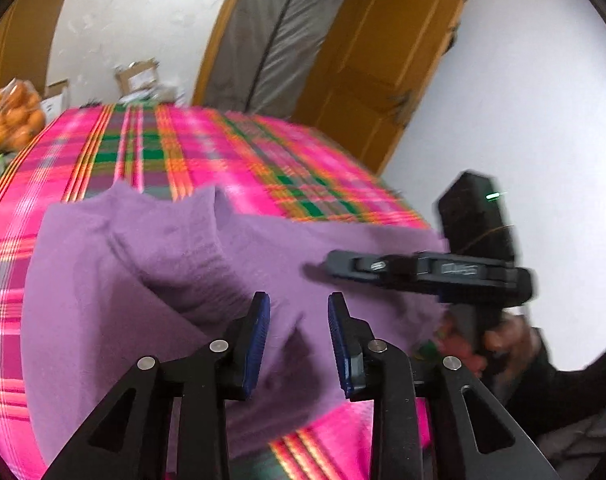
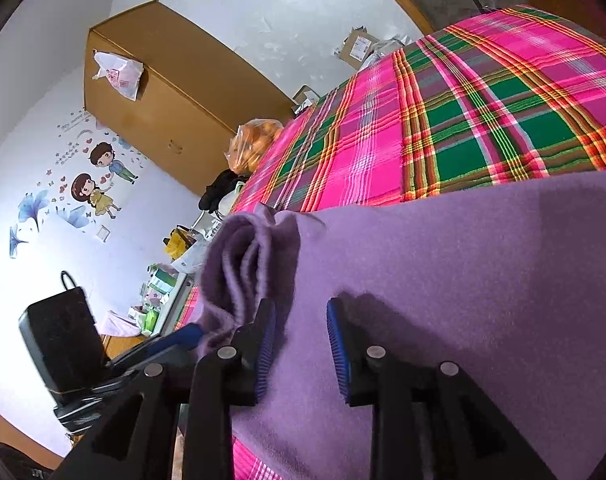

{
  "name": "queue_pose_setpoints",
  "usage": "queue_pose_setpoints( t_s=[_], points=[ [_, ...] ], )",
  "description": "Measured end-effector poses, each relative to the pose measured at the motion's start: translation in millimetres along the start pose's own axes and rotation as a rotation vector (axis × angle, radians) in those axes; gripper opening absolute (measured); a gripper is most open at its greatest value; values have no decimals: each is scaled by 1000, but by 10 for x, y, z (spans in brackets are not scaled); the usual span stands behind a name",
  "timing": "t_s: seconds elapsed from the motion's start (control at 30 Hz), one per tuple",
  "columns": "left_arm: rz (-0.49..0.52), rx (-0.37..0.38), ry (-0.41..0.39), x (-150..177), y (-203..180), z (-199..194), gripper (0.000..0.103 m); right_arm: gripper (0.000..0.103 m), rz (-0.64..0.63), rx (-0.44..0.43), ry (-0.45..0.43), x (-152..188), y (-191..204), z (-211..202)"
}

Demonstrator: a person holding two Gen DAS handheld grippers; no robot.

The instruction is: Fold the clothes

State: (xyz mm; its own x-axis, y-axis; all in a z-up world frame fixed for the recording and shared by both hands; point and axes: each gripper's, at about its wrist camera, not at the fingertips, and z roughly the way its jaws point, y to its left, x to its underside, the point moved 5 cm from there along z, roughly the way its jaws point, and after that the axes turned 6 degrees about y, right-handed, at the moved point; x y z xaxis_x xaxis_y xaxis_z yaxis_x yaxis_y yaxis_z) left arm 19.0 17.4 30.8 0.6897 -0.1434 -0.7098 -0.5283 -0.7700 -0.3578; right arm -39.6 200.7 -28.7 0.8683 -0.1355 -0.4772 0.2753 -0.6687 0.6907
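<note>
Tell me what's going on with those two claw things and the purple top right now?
Left gripper open, right gripper open, both over purple sweater. Sweater partly folded on plaid cloth. Nothing in the way.

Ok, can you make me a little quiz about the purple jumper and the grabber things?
1. True or false: the left gripper is open.
2. What lies under the purple sweater? A) bare wood B) plaid cloth C) a towel
3. Fill in: the bag beside the bed holds ____ fruit.

Key: 1 true; 2 B; 3 orange
</note>
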Motion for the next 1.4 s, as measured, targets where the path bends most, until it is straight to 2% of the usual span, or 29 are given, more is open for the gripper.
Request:
queue_pose_setpoints(
  t_s=[0.07, 0.13, 0.4, 0.53, 0.73, 0.9, 1.13, 1.17, 1.2, 1.23, 1.27, 1.3, 1.4],
  points=[
    [-6, -9, -49, -23, 26, -146, 33, 31, -11, -8, 4, 10, 36, -1],
    [-50, -56, -86, -34, 165, -269, 35, 33, -25, -17, 19, 33, 92, 24],
    [-299, -320, -71, 224, 1072, -454, 36, 41, -102, -59, 131, 173, 373, 280],
    [-352, -362, -67, 359, 1270, -506, 36, 44, -109, -83, 177, 184, 472, 448],
    [-373, -385, -70, 490, 1404, -616, 36, 48, -64, -99, 199, 138, 528, 580],
    [-372, -359, -29, 558, 1384, -522, 41, 48, -45, -97, 200, 140, 532, 590],
    [-331, -325, -7, 544, 1261, -434, 42, 48, -51, -57, 224, 122, 537, 659],
    [-318, -338, -6, 543, 1239, -425, 33, 48, -50, -40, 239, 134, 519, 692],
    [-309, -347, -7, 544, 1222, -427, 21, 43, -57, -29, 249, 146, 511, 720],
    [-312, -339, -13, 542, 1224, -443, 15, 39, -73, -20, 254, 150, 519, 732],
    [-326, -316, -24, 535, 1243, -472, 12, 26, -91, -10, 257, 151, 531, 735],
    [-340, -296, -37, 535, 1268, -510, 11, 24, -97, -9, 257, 157, 535, 728],
    [-378, -251, -77, 549, 1354, -640, 10, 21, -104, -81, 251, 194, 598, 658]
  ],
)
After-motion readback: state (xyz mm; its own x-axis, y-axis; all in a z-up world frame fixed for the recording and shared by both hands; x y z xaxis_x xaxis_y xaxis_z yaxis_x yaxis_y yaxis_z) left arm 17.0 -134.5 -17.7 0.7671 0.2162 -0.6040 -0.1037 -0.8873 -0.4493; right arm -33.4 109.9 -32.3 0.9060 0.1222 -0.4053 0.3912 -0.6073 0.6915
